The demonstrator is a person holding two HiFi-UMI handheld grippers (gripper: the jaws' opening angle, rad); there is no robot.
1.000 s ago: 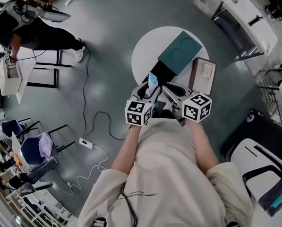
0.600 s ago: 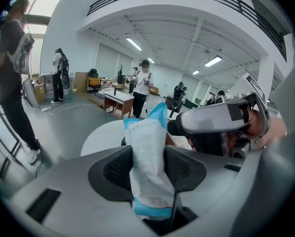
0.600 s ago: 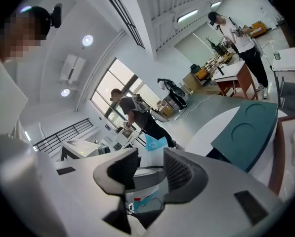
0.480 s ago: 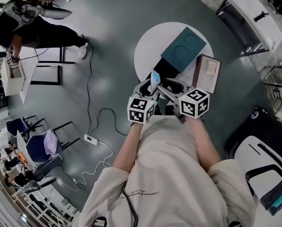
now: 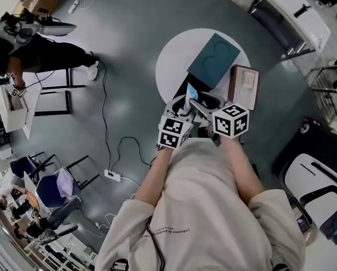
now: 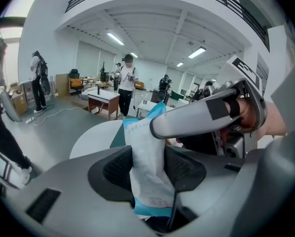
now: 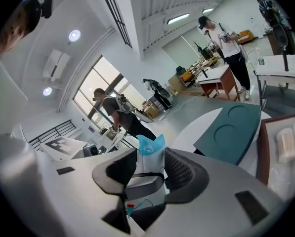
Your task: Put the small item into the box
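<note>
A small white sachet with blue ends (image 6: 145, 147) stands upright between my left gripper's (image 6: 149, 171) pads, and that gripper is shut on it. My right gripper (image 7: 152, 173) faces it from the other side. Its jaws are opening: the sachet's blue top (image 7: 151, 149) and a left finger sit between them, and the pads do not press on it. In the head view both grippers (image 5: 182, 105) (image 5: 205, 103) meet over the near edge of the round white table (image 5: 171, 61). A brown open box (image 5: 244, 86) with a white item inside lies to the right.
A teal lid (image 5: 213, 61) with two round recesses lies on the table, with a black part (image 5: 186, 88) under its near end. Cables and a power strip (image 5: 110, 174) lie on the grey floor at the left. People, desks and chairs stand around the room.
Both grippers have stayed together at the table's near edge and drifted slightly up and right in the view. The sachet remains in the left jaws.
</note>
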